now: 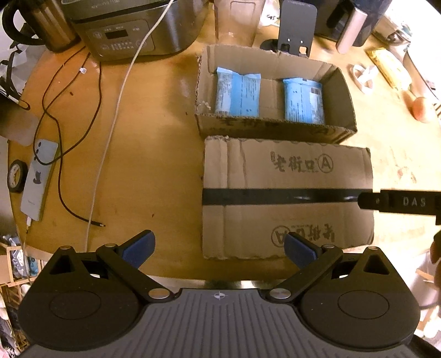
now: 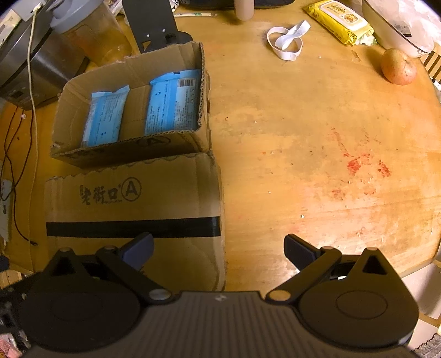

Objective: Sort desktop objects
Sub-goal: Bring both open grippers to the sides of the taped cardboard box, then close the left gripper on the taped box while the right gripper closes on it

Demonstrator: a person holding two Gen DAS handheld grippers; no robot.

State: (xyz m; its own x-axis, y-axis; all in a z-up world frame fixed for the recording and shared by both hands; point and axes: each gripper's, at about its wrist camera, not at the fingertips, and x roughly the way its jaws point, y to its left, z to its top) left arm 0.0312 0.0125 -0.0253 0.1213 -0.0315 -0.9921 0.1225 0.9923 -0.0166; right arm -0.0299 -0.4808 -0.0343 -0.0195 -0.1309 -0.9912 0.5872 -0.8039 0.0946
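1. Two blue packets [image 1: 238, 92] [image 1: 303, 100] lie side by side, apart, in the open cardboard box [image 1: 341, 91] in the left wrist view. A closed carton [image 1: 286, 198] with black tape stands just in front of that box on the wooden table [image 1: 154, 143]. The left gripper [image 1: 219, 246] hovers near the table edge, fingers spread wide, holding nothing. A phone [image 1: 38, 179] and cables [image 1: 110, 132] lie far left.

2. The right wrist view shows the right gripper [image 2: 219, 247] likewise spread and empty, over the carton's right edge. A white band [image 2: 286, 41], yellow wipes pack [image 2: 340, 20] and potato [image 2: 398, 66] lie well apart beyond.
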